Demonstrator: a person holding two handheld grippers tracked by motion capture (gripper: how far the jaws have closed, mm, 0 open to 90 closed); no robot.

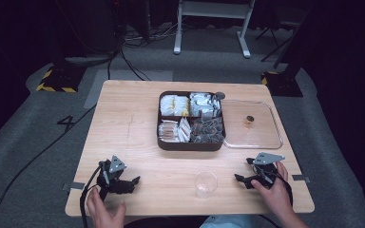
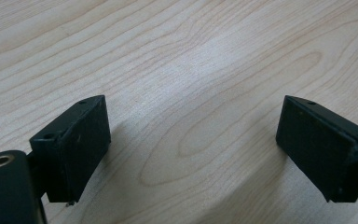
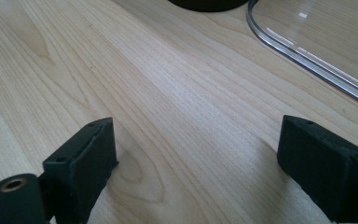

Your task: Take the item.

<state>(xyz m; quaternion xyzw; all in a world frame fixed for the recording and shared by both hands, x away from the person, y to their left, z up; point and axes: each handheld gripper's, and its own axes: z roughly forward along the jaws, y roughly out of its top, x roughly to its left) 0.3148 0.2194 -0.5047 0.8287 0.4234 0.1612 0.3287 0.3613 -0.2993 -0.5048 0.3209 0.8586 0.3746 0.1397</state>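
A dark brown box [image 1: 191, 143] with four compartments of packets sits at the middle of the wooden table [image 1: 123, 123]. Its clear lid [image 1: 252, 124] lies flat just right of it, and the lid's rim [image 3: 307, 56] shows in the right gripper view. A clear plastic cup [image 1: 205, 183] stands near the front edge. My left gripper [image 1: 132, 182] rests at the front left, open, with bare wood between its jaws [image 2: 191, 140]. At the front right, my right gripper [image 1: 241, 179] is open too, empty [image 3: 196, 149], right of the cup.
The box holds yellow packets [image 1: 174, 105] at back left, silvery ones [image 1: 203, 104] at back right, pale ones [image 1: 173, 130] at front left and dark ones [image 1: 207, 129] at front right. A small brown knob [image 1: 250, 118] sits on the lid. Cables [image 1: 38, 156] cross the floor at left.
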